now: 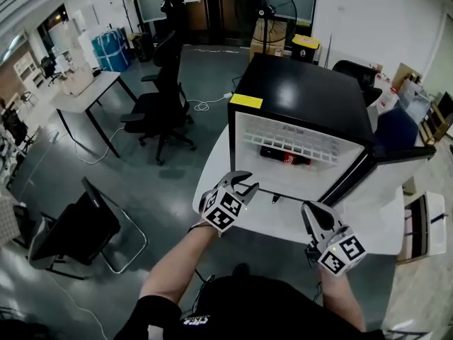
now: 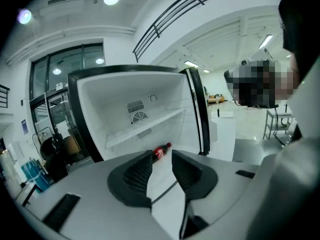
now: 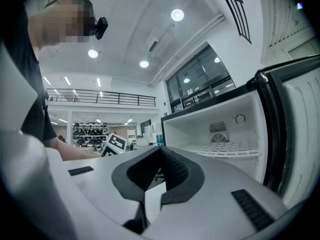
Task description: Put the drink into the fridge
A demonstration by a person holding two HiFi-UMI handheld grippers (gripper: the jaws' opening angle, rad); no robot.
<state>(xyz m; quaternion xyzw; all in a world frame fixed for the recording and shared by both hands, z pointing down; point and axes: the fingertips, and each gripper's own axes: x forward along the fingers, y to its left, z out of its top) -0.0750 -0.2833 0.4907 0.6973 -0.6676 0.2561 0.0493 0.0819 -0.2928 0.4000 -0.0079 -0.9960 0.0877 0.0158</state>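
Note:
A small black fridge [image 1: 304,98] stands open on a white table [image 1: 279,222], its door [image 1: 396,158] swung out to the right. The drink, a dark cola bottle with a red label [image 1: 284,157], lies on its side on the fridge floor under a white wire shelf [image 1: 301,142]. My left gripper [image 1: 245,184] hovers at the table's front left, jaws a little apart and empty. In the left gripper view the bottle [image 2: 161,152] shows beyond that gripper [image 2: 161,165]. My right gripper [image 1: 311,214] hangs before the fridge, shut on nothing, its tips [image 3: 161,151] meeting.
Black office chairs [image 1: 166,108] stand left of the fridge and a folding chair [image 1: 78,229] sits nearer me. A grey desk [image 1: 88,91] is at the far left, a floor fan [image 1: 272,9] behind the fridge. A white crate [image 1: 425,225] lies at the right.

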